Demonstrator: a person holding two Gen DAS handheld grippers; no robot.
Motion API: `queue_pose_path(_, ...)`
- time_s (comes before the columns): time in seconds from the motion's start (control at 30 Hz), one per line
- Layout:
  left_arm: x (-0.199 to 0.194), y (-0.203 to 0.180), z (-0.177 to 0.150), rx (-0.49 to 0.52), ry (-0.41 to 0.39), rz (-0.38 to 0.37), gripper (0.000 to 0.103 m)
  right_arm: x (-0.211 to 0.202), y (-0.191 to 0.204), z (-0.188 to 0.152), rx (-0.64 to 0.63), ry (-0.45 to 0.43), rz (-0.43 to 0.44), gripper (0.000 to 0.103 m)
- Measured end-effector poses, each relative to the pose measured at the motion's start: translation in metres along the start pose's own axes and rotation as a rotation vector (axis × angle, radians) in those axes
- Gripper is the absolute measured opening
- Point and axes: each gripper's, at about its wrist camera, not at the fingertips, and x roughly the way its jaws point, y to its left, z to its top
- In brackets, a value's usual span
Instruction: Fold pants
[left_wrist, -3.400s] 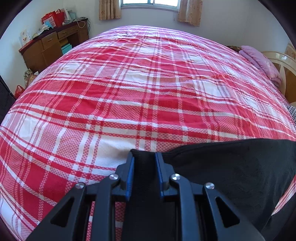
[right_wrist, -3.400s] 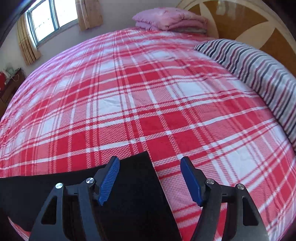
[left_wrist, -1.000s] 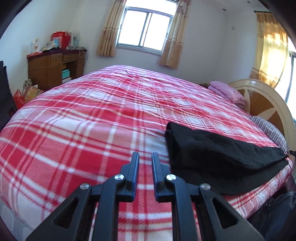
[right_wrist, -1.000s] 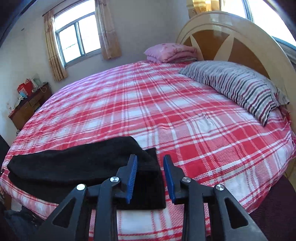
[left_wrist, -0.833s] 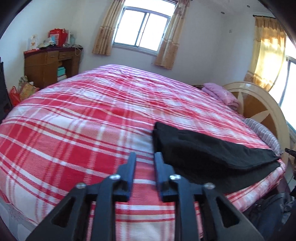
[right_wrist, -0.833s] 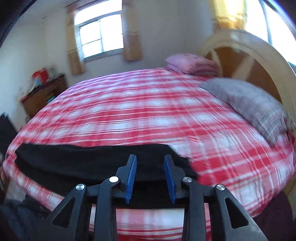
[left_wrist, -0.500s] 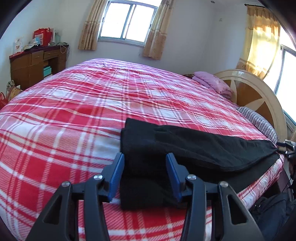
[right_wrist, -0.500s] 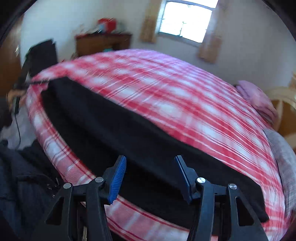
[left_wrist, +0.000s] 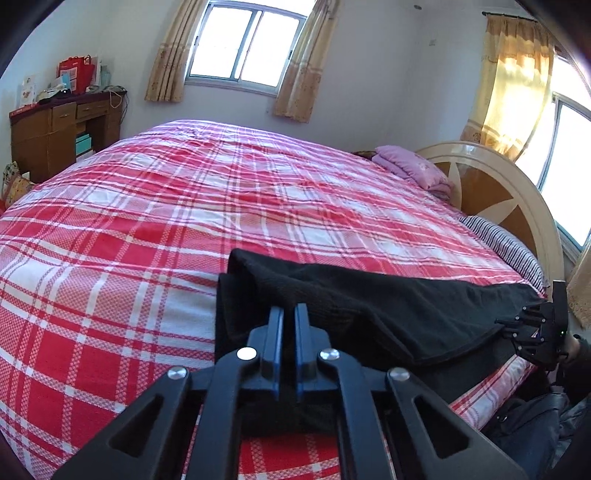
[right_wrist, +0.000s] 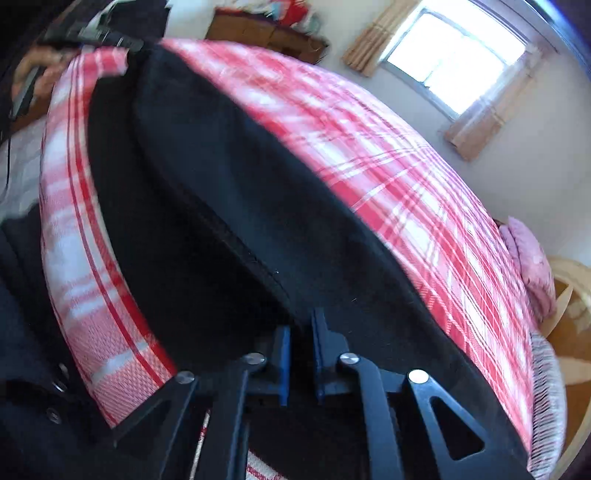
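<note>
Black pants (left_wrist: 369, 295), folded lengthwise, lie along the near edge of the red plaid bed (left_wrist: 184, 206). My left gripper (left_wrist: 289, 310) is shut on the cloth at their left end, low over the bedspread. At the far right of the left wrist view, my right gripper (left_wrist: 532, 328) pinches the other end at the bed's corner. The right wrist view is tilted and blurred. In it the pants (right_wrist: 221, 184) stretch away from my right gripper (right_wrist: 301, 321), shut on their dark edge, toward the left gripper (right_wrist: 122, 44) at top left.
A wooden desk (left_wrist: 55, 133) with bags stands at the back left. A pink folded blanket (left_wrist: 413, 170), a striped pillow (left_wrist: 498, 240) and the headboard (left_wrist: 498, 184) are at the right. A dark bag (left_wrist: 528, 424) sits on the floor beside the bed.
Both grippers opened over the pants and then shut on the cloth. The right one swung along the bed edge and rolled; the left one slid right onto the pants' end.
</note>
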Motion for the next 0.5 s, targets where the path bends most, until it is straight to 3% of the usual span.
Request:
queue_pose_path(0.13, -0.010, 0.001, 0.005, -0.020, -0.018, -0.053, 0.005, -0.037, -0.008, 0.004, 0.028, -0.068, -0.012, 0.004)
queue_pose_path(0.23, -0.021, 0.001, 0.004, 0.003, -0.022, -0.081, 0.005, -0.046, 0.000, -0.001, -0.003, -0.067, -0.013, 0.004)
queue_pose_path(0.5, -0.022, 0.024, -0.028, -0.011, 0.064, -0.067, 0.005, -0.012, 0.021, -0.028, -0.024, 0.025, 0.023, 0.004)
